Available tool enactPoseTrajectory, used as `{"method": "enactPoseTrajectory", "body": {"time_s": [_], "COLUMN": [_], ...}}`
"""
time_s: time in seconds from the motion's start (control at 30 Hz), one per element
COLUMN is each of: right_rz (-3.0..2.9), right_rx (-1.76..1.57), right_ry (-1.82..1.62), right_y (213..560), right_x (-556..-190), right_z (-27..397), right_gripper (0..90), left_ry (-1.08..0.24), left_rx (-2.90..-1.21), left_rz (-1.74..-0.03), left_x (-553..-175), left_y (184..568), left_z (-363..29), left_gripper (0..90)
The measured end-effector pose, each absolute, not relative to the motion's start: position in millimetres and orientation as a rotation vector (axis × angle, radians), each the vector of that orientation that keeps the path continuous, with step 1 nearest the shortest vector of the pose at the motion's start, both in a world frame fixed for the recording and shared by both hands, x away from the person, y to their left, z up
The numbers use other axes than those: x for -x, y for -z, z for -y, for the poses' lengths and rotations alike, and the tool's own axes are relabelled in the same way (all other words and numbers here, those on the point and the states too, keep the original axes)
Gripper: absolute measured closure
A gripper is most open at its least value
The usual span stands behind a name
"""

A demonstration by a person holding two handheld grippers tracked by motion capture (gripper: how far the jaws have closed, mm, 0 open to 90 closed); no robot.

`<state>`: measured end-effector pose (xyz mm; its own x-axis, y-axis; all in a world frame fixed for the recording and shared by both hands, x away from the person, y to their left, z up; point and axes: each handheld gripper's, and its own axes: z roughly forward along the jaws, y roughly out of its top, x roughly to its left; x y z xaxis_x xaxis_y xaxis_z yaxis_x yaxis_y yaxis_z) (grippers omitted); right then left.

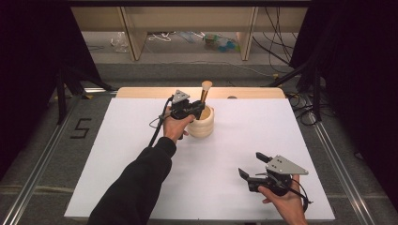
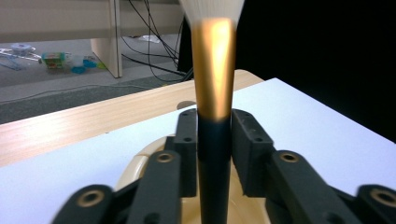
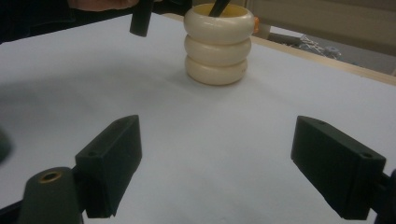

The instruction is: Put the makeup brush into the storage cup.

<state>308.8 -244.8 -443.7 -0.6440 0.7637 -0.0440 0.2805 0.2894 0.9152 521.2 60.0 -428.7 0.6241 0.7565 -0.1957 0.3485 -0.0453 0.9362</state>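
My left tongs (image 2: pixel 214 154) pinch the makeup brush (image 2: pixel 214 93) by its stiff dark handle just under the slick gold ferrule, upright over the cream ribbed cup (image 1: pixel 202 123) on the worktop (image 1: pixel 244 140); it looks light with soft bristles, while my right tongs (image 3: pixel 224 172) sit spread.

1. Left tongs (image 2: pixel 214 140): both black jaws pressed against the black handle of a makeup brush (image 2: pixel 214 93), one on each side.
2. Brush stands upright; gold ferrule above the jaws, pale bristles cut off at top edge.
3. Cream ribbed holder (image 2: pixel 140 161) directly below the tongs; handle runs down into it.
4. White desk (image 2: pixel 327 135) surface, wooden edge behind; cables on the floor beyond.
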Motion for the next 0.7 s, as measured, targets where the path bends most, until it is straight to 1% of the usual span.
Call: {"method": "enactPoseTrajectory", "body": {"time_s": [0.07, 0.13, 0.4, 0.6, 0.7], "right_rz": [-2.084, -2.088, -2.069, -2.068, -2.074], "right_rx": [-0.933, -0.940, -0.928, -0.931, -0.942], "right_ry": [-1.334, -1.334, -1.348, -1.351, -1.350], "right_y": [444, 443, 445, 445, 445], "right_x": [-309, -309, -310, -310, -309], "right_z": [245, 245, 244, 244, 244], "right_gripper": [17.1, 17.1, 17.1, 17.1, 17.1], "left_ry": [-0.419, -0.414, -0.434, -0.424, -0.412], "left_rx": [-1.642, -1.637, -1.656, -1.670, -1.679], "left_rz": [-0.909, -0.917, -0.922, -0.907, -0.901], "left_x": [-521, -519, -517, -512, -509], "left_y": [426, 422, 413, 408, 407], "left_z": [-61, -62, -73, -77, -79], "left_gripper": [66.5, 61.6, 53.1, 42.6, 38.7]}}
